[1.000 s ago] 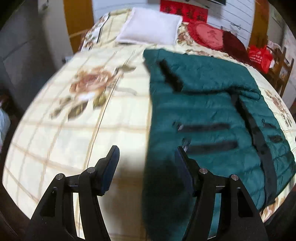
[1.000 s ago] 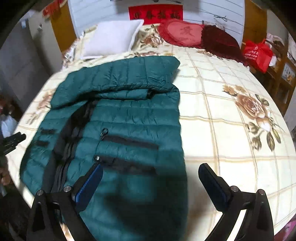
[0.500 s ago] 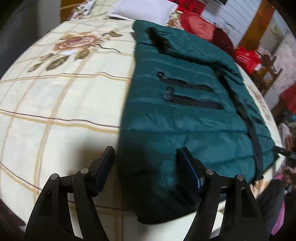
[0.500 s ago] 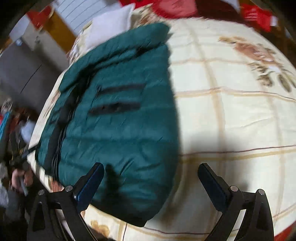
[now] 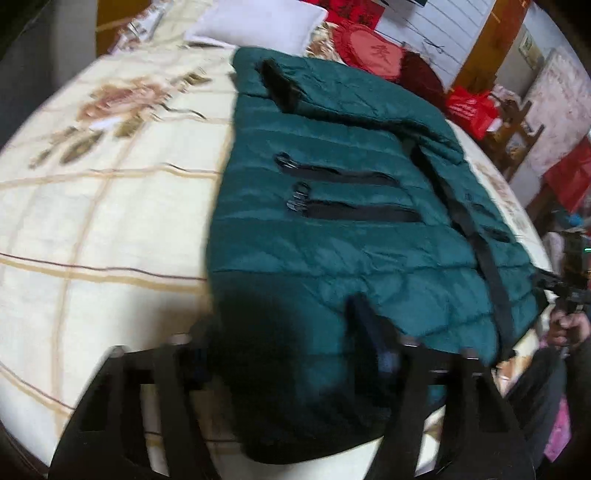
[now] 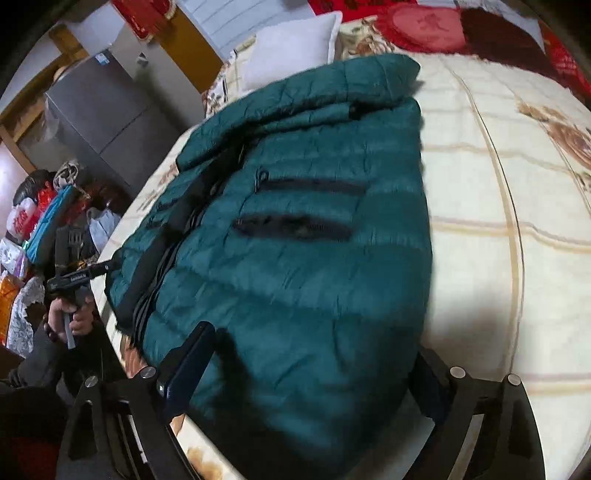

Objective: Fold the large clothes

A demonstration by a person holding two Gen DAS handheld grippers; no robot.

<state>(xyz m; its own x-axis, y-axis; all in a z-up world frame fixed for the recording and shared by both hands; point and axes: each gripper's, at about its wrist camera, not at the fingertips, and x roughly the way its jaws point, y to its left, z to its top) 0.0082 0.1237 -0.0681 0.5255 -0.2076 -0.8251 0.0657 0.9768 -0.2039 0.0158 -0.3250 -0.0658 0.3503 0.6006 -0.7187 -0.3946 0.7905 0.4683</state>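
Jacket [image 5: 332, 236], dark green and quilted, lies flat on a floral bedspread [image 5: 103, 206], seen from the left wrist camera with its hem nearest the lens and its collar end pointing away toward the white pillow [image 5: 258, 22]. The left gripper [image 5: 284, 339] stands open, its jaws straddling the jacket's near left hem corner, with one finger off the cloth's edge over the bedspread and the other above the fabric. Motion blur hides whether either finger touches the cloth.

Seen from the right wrist camera, the same jacket [image 6: 295, 251] runs lengthwise straight ahead, collar far, hem close. The right gripper [image 6: 310, 365] is also open, spread wide across the near right hem corner; its left finger sits over the fabric near the black front zip, its right finger at the jacket's outer edge beside bare bedspread [image 6: 498, 229]. Nothing is gripped.

Each gripper looks equally close to its own hem corner, so the next fold would likely carry the hem away along the jacket's long axis, toward the collar.
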